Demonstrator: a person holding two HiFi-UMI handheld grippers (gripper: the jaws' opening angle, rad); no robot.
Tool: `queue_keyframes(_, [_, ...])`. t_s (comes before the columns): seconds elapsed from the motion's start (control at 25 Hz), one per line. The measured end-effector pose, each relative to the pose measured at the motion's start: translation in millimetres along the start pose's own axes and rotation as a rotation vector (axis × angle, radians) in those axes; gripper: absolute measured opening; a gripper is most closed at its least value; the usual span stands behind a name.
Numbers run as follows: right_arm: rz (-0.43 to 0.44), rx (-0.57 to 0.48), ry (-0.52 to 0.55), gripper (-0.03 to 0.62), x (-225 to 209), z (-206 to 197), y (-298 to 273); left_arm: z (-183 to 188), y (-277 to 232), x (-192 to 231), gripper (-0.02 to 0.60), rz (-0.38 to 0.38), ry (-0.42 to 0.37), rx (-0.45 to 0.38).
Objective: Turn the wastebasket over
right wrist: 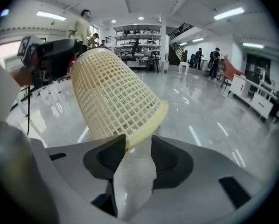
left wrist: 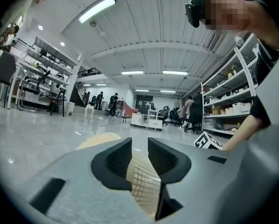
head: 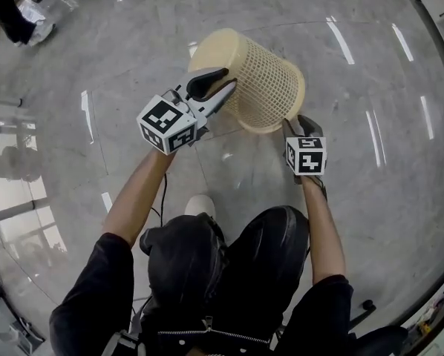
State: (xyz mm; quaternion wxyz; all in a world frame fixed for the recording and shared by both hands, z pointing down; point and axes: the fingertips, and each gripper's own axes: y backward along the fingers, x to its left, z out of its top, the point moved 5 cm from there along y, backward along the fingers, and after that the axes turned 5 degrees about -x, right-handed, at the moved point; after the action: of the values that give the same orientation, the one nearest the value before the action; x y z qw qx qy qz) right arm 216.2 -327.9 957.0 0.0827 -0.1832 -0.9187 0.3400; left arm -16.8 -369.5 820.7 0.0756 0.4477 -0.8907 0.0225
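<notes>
Tipping is in hand: the wastebasket (head: 266, 80) is pinched near its base by the left tongs (head: 226, 84), the right tongs (right wrist: 138, 141) spread at its rim; full inversion is judged outstanding.

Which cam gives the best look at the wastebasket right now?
Right gripper view: the wastebasket shows almost whole, tilted, its mesh wall visible from rim to base. The head view shows it from above, with the left gripper covering part of it. The left gripper view gives only a strip of mesh between the jaws.
</notes>
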Motion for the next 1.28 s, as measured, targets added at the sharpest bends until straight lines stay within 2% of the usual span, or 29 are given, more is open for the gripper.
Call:
queue_keyframes(0.12, [-0.068, -0.042, 0.030, 0.158, -13.3, 1.4, 18.4, -14.7, -17.1, -4.5, 0.112, -0.010, 0.104, 0.006])
queue_keyframes(0.28, [-0.139, -0.177, 0.006, 0.156, -30.0, 24.3, 48.8, -64.3, -42.7, -6.3, 0.114, -0.006, 0.301, 0.098])
queue_keyframes(0.36, [-0.160, -0.228, -0.004, 0.156, -35.7, 32.4, 61.8, -82.6, -48.7, -11.2, 0.114, 0.003, 0.337, 0.121])
queue_keyframes(0.44, [-0.164, -0.255, 0.015, 0.137, -38.8, 36.4, 70.7, -89.0, -51.7, -20.5, 0.114, -0.005, 0.311, 0.125])
queue_keyframes(0.6, [-0.159, -0.285, 0.020, 0.122, -41.5, 41.2, 76.1, -81.0, -58.9, -40.4, 0.114, -0.050, 0.194, 0.099])
queue_keyframes(0.68, [-0.170, -0.312, 0.018, 0.084, -40.2, 45.6, 76.2, -76.5, -61.8, -44.4, 0.114, -0.056, 0.158, 0.090])
queue_keyframes(0.8, [-0.174, -0.338, 0.011, 0.044, -37.8, 55.8, 74.3, -69.4, -63.4, -45.1, 0.096, -0.050, 0.136, 0.071])
queue_keyframes(1.0, [-0.171, -0.358, 0.030, 0.033, -30.3, 69.4, 71.3, -60.8, -60.0, -38.1, 0.060, 0.005, 0.117, 0.032])
queue_keyframes(1.08, [-0.182, -0.367, 0.040, 0.026, -28.1, 73.5, 72.8, -57.8, -57.5, -37.3, 0.009, 0.010, 0.109, 0.023])
queue_keyframes(1.28, [-0.192, -0.396, 0.039, 0.026, -24.4, 83.2, 74.5, -53.4, -57.6, -38.5, 0.006, -0.003, 0.067, 0.041])
